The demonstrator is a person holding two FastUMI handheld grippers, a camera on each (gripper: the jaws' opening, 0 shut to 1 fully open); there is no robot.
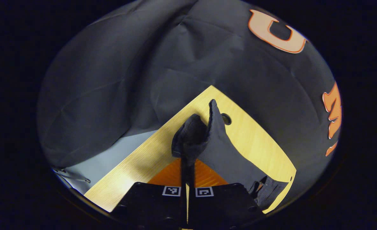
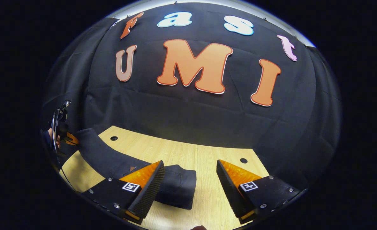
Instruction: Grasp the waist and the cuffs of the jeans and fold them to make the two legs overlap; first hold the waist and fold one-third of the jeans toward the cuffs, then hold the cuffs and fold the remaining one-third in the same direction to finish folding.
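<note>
A staged recording booth, not a lived-in room: black cloth [image 2: 188,118] hangs as the wall from nine to three o'clock around a pale wooden surface [image 2: 188,153] with round cable holes [image 2: 243,160], over grey floor [image 1: 111,153].

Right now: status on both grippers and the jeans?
Left gripper shut on jeans, end lifted off table. Right gripper open, empty, above the other end. Nothing in the way.

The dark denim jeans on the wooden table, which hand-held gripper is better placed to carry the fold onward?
Left. The left hand-held gripper is shut on the dark denim jeans, lifting them; the right hand-held gripper is open.
</note>
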